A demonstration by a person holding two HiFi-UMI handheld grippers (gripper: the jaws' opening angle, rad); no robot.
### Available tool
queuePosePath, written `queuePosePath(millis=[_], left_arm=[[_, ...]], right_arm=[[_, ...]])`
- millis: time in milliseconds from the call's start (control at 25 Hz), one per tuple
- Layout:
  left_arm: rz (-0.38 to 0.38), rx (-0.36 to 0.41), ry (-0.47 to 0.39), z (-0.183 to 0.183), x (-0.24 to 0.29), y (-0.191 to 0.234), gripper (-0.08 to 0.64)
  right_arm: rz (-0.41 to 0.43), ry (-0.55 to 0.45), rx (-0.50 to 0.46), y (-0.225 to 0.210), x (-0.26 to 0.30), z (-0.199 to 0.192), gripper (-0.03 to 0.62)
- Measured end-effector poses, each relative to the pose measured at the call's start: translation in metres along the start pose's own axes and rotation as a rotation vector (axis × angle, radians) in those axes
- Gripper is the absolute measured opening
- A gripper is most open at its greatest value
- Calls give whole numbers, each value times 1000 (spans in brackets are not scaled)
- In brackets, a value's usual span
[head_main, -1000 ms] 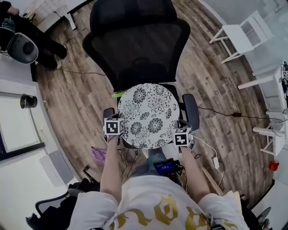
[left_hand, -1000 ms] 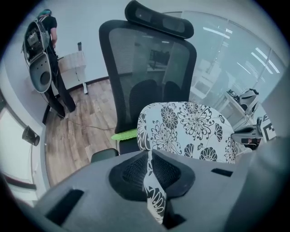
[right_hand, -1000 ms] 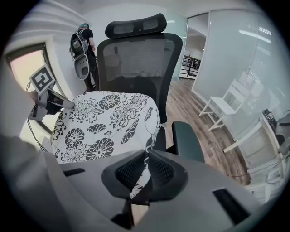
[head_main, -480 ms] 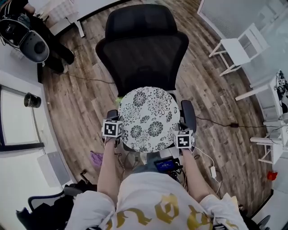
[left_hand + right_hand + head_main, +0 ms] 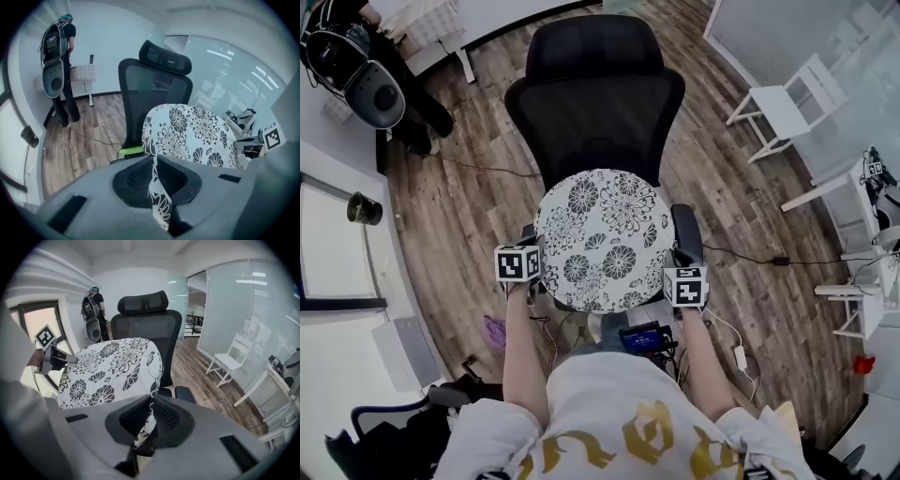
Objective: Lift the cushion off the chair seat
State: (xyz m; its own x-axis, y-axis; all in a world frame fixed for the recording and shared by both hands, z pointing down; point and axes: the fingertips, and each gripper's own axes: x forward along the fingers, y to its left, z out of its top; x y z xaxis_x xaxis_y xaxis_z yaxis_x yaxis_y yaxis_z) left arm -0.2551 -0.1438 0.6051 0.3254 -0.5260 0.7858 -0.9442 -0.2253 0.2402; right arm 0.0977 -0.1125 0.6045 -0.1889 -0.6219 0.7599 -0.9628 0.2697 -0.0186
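Count: one person [image 5: 366, 66] standing at far left by the wall, two claws, one cushion, one black office chair [image 5: 595, 98], one white chair [image 5: 783, 98] at far right.

Left claw [image 5: 534, 272] is gripping the cushion's left rim. In the left gripper view, the left claw [image 5: 154, 164] is pressing its jaws together on a fold of the flowered fabric; the cloth is running down between them.

The cushion [image 5: 600, 239], round, white with black flowers, is hanging between the two claws, over the chair seat and in front of the mesh backrest.

Right claw [image 5: 673, 278] is gripping the cushion's right rim, just beside the chair's right armrest [image 5: 686, 234]. In the right gripper view, the right claw [image 5: 151, 404] is likewise pinching a fold of the fabric.

Pose: both forearms are reaching forward from the body, roughly parallel, one at each side of the cushion. Both claws are pointing forward and downward, marker cubes facing up.
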Motion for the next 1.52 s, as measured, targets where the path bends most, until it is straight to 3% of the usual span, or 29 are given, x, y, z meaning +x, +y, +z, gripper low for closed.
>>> queuePosePath(millis=[400,640,880,1520], left_arm=[[-5,30,-71,12,-32,-14,28],[-8,36,-110,20,-46,-18,28],[-27,18,-144,23,-57,-24,28],[-34,37,-139,23,-55,-32,28]], right_arm=[[4,-53,48,1,-26,6,28],[9,-75,-10,6,-46,14,28],[-2,-86,19,4,-53,14,28],[-3,-78,27,3,-60,9,21]])
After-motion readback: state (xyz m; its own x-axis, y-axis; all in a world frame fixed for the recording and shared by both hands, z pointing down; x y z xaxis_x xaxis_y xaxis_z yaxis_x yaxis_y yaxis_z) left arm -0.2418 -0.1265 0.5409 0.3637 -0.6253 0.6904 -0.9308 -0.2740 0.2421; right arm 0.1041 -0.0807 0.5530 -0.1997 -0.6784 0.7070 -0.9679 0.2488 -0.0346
